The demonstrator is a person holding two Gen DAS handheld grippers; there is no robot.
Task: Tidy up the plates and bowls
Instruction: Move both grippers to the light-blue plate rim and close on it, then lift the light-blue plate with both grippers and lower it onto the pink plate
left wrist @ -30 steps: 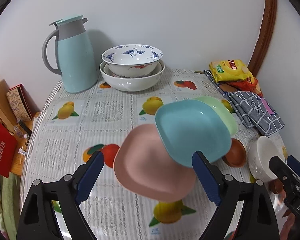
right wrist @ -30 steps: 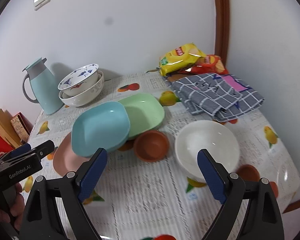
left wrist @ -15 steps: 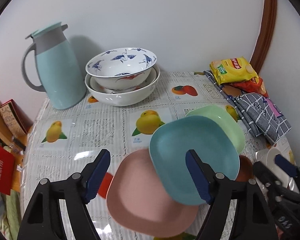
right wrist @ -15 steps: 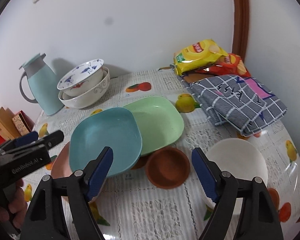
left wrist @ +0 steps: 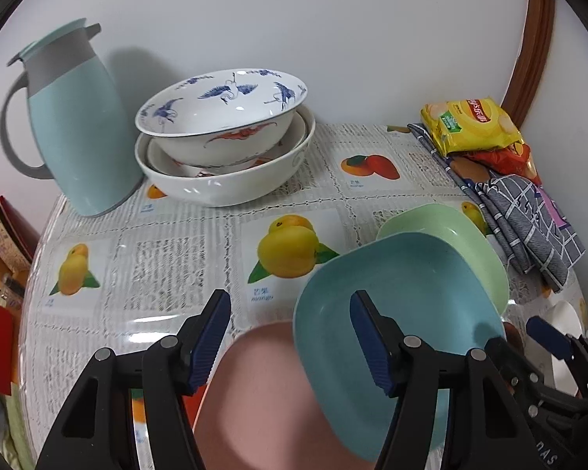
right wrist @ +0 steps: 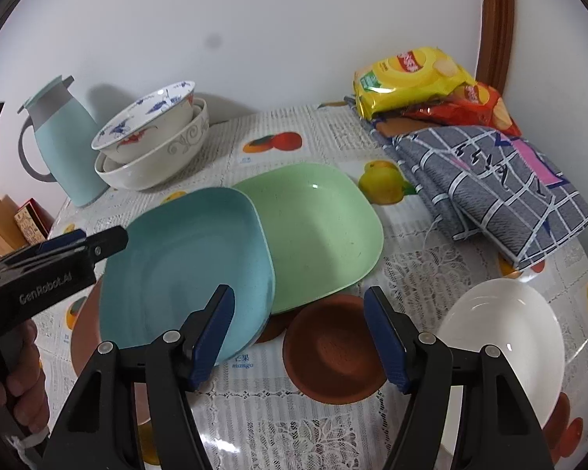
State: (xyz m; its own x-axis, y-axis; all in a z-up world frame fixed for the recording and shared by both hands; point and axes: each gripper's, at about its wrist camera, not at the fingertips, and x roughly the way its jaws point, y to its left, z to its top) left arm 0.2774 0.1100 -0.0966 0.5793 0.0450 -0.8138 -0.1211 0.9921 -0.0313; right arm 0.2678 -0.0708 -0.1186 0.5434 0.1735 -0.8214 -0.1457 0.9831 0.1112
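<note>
Jaws of left gripper (left wrist: 290, 337) and right gripper (right wrist: 298, 329) both wide, holding nothing. Blue plate (right wrist: 184, 262) tilted, overlapping green plate (right wrist: 317, 231) and pink plate (left wrist: 262, 395), mid worktop (left wrist: 168, 243). Brown bowl (right wrist: 333, 356) just beside; white bowl (right wrist: 505, 348) near right edge. Crane-pattern bowl (left wrist: 223, 113) nested in white serving bowl (left wrist: 223, 188), back edge, beside jug (left wrist: 70, 125). Fruit-print cloth; white wall behind.

Blue plate (right wrist: 184, 266) overlaps green plate (right wrist: 317, 231) and pink plate (left wrist: 262, 403) (both flat).
</note>
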